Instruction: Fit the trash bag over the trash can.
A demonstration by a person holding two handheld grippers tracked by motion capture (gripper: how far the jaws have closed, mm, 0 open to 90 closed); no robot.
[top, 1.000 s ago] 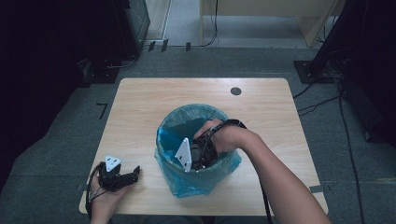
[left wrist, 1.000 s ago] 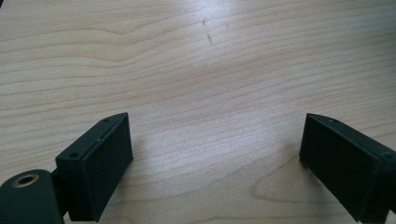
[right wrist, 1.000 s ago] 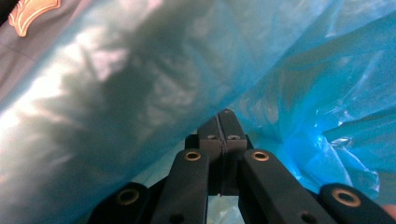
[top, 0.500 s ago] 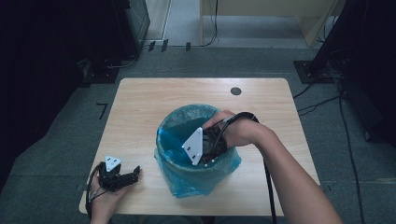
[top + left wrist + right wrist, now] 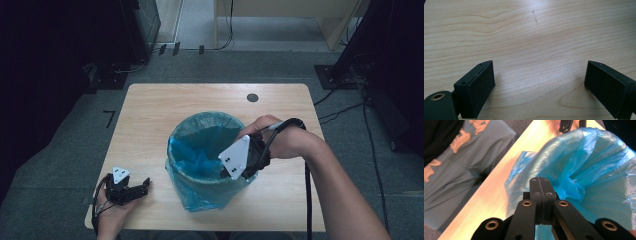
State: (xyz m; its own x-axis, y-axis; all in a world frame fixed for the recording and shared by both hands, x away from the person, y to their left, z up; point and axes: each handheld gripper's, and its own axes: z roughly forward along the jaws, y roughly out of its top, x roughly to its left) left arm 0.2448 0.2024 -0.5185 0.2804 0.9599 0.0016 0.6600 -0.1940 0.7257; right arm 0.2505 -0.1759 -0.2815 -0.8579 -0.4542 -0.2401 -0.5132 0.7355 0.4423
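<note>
Right now I read my right gripper (image 5: 227,175) as clenched with nothing caught between its jaws: in the right gripper view they meet flush, with the blue bin liner (image 5: 584,167) lying just beyond the tips. The liner sits in the bin (image 5: 207,187) at the middle of the table (image 5: 155,107), its edge folded out over the rim and a loose fold (image 5: 202,162) bunched inside. My right gripper hangs over the bin's right rim, pointing inward and down, so the loose plastic lies ahead of and below the tips, toward the bin's centre. My left gripper (image 5: 142,185) rests on the table well to the bin's left, jaws spread wide over bare wood. I judge the right is the nearer one for tucking the liner.
</note>
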